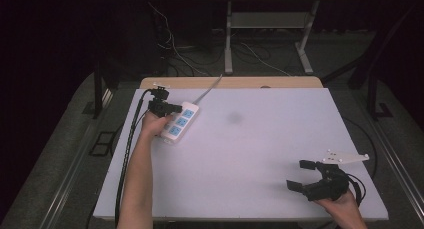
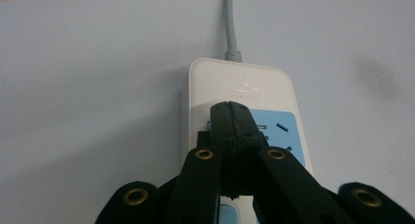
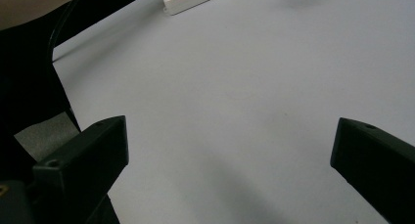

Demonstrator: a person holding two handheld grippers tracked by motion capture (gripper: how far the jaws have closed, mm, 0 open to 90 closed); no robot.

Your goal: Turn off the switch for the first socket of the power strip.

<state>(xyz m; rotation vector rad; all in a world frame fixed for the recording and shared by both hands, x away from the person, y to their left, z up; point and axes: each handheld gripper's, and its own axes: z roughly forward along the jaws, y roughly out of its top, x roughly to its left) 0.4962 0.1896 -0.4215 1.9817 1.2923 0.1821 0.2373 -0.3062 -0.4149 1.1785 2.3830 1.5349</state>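
Glossy plastic power strip (image 2: pixel 239 94), seemingly matt table (image 1: pixel 280 139).

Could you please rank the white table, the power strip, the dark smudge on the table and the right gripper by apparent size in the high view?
1. White table, clearly largest.
2. Right gripper and power strip: look alike, and the gripper sits nearer the camera, so unranked.
3. Dark smudge, smallest.

A pale grey rectangular surface (image 1: pixel 260 154) has a faint dark smudge (image 1: pixel 234 118) near its middle and a light wooden strip (image 1: pixel 230 82) along its far edge. Beyond, loose cables (image 1: pixel 175 54) trail across grey carpeted floor (image 1: pixel 65 139) beside white metal legs (image 1: pixel 228 39).
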